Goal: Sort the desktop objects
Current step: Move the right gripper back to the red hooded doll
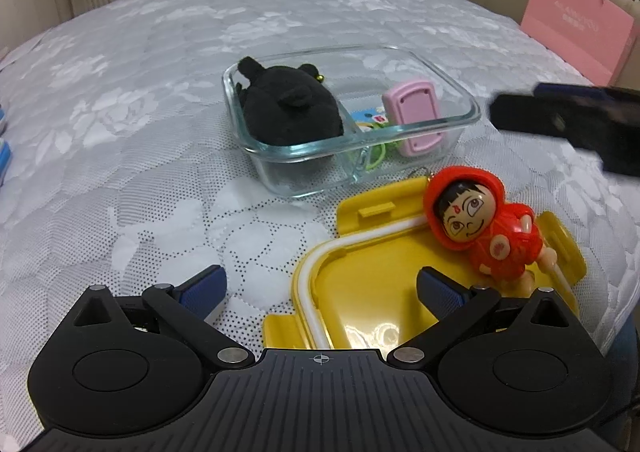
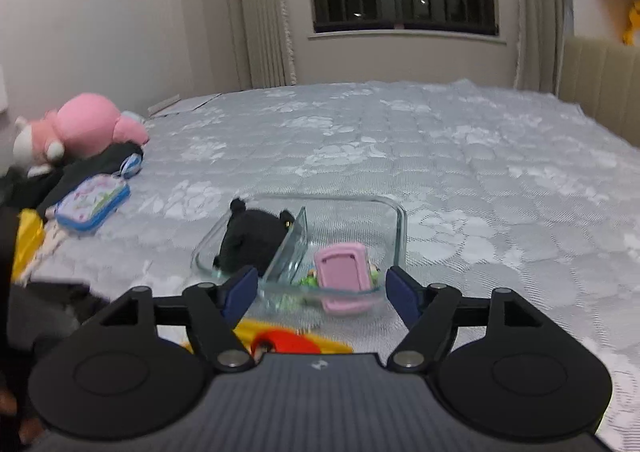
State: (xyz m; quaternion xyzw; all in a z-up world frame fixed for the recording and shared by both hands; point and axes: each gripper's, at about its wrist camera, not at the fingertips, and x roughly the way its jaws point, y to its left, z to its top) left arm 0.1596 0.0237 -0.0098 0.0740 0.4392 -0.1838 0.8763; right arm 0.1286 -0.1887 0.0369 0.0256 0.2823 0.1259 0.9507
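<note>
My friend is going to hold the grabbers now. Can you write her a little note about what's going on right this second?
Left gripper: open, empty, hovering over the yellow lid.
Right gripper: open, empty, just in front of the glass container.
Done: the black plush sits in one compartment of the container; the pink case and some small colourful bits are in the other.
Left: the red doll lies on the yellow lid, beside the container, not yet sorted. Probably it goes in next; then maybe the lid goes on.
</note>
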